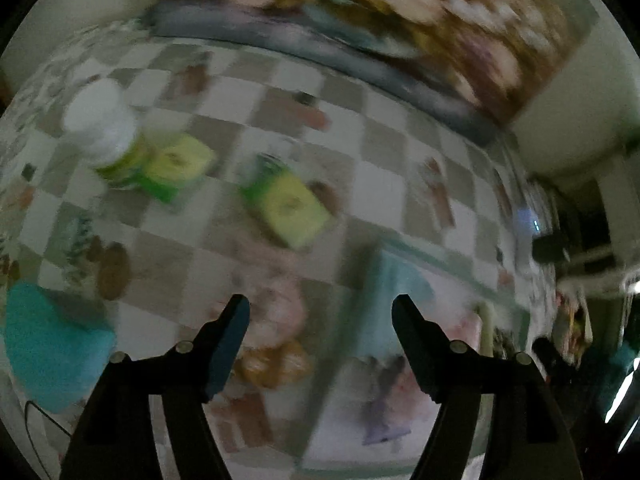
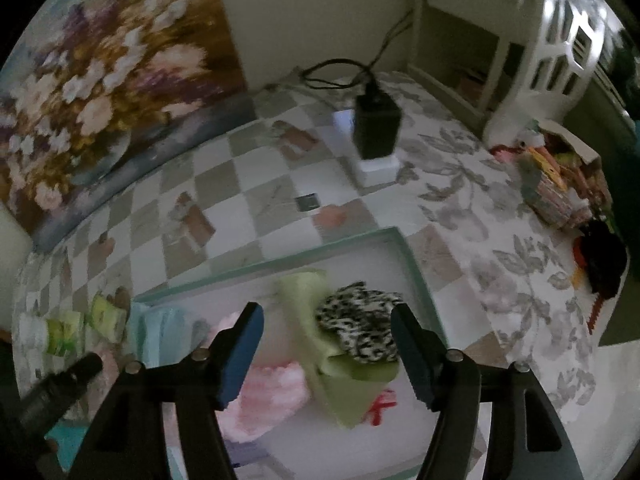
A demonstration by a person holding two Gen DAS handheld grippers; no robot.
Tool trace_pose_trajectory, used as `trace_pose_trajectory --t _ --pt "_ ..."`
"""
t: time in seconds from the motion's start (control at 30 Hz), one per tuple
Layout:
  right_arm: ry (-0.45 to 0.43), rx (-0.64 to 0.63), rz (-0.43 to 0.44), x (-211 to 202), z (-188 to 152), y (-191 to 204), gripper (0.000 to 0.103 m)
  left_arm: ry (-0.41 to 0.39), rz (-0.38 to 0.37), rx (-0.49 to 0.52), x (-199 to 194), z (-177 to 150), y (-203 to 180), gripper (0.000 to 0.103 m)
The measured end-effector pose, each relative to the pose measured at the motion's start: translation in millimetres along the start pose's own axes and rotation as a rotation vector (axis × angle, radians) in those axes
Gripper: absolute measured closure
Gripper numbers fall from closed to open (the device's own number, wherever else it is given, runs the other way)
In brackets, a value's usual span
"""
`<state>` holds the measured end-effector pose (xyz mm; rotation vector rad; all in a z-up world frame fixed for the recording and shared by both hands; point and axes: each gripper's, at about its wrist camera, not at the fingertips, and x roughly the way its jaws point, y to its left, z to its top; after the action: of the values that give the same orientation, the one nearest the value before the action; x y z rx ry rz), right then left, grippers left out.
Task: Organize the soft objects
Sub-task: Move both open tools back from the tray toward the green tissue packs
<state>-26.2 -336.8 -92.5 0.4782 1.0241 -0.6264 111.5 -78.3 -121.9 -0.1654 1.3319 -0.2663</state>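
Several cloths already lay in the box; two sponges remained out, and both my hand-held grippers gaped empty.

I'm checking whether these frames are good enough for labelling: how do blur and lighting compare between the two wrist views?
Left wrist view: dim and heavily motion-smeared; the yellow-green packets and checkered cloth lose their edges, though the left tongs stay sharp. Right wrist view: equally dim but steadier; the black-and-white patterned cloth and teal-rimmed box read clearly, with fisheye bending at the borders.
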Motion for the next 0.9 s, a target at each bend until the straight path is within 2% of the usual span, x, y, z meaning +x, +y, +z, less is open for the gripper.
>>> trace_pose_trajectory --t 0.13,0.33,0.5,0.63,0.8,0.9 --pt "0.009 -0.046 0.06 0.7 -5.6 26.1 0.033 -0.044 0.034 -0.085 -9.2 15.2 41.0 0.017" --pt "0.018 -0.114 0.131 0.9 -16.9 66.3 0.033 -0.074 0.058 -0.237 -19.5 29.4 102.4 0.017" --pt "0.022 -0.141 0.19 1.2 -23.7 90.0 0.032 -0.115 0.077 -0.329 -30.1 36.5 138.8 0.017" --pt "0.017 -0.201 0.21 2.6 -29.8 113.4 0.027 -0.143 0.091 -0.361 -35.6 40.5 153.6 0.007" --pt "0.004 -0.252 0.226 6.4 -33.9 134.8 0.022 -0.157 0.078 -0.392 -36.5 44.4 162.8 0.007" --pt "-0.012 -0.274 0.234 9.2 -34.0 146.1 0.011 -0.169 0.081 -0.395 -37.0 48.3 165.1 0.007"
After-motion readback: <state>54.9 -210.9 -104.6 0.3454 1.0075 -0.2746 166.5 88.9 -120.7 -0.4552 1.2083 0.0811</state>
